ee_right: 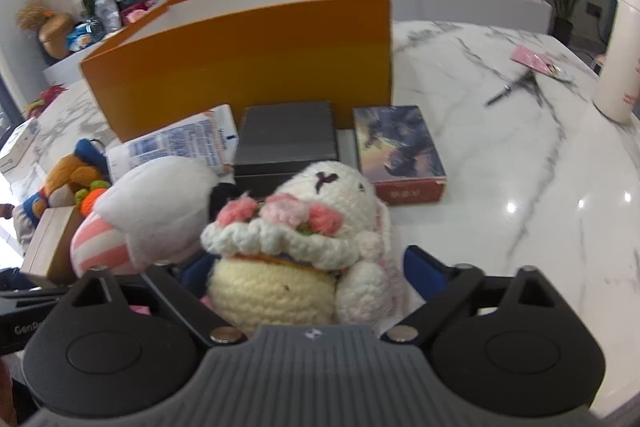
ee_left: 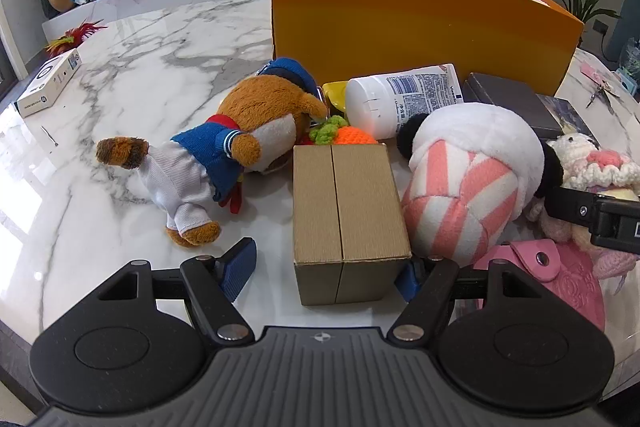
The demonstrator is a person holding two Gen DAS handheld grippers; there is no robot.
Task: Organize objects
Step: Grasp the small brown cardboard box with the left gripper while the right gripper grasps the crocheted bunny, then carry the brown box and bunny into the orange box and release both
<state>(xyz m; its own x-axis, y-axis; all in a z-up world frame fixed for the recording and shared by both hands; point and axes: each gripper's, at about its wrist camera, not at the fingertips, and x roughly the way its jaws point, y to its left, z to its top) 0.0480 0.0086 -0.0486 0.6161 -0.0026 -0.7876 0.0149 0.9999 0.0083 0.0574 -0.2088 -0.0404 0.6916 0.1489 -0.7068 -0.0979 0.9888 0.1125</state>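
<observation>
My left gripper (ee_left: 326,267) is open, its blue pads on either side of the near end of a brown cardboard box (ee_left: 346,215), the left pad apart from it. My right gripper (ee_right: 308,267) stands around a white crocheted bunny (ee_right: 304,239); the frames do not show whether its pads press on it. The bunny also shows in the left wrist view (ee_left: 592,163). A large orange box (ee_left: 400,23) (ee_right: 248,55) stands open behind the pile. A brown plush dog in blue (ee_left: 224,143) and a pink-striped white plush (ee_left: 468,179) lie beside the cardboard box.
A white lotion tube (ee_left: 404,95), a crocheted carrot (ee_left: 348,133), a dark grey box (ee_right: 288,137), a picture-printed box (ee_right: 400,151) and a pink pouch (ee_left: 560,279) lie on the marble table (ee_right: 520,147). A white cup (ee_right: 620,47) stands far right. A small white box (ee_left: 48,83) lies far left.
</observation>
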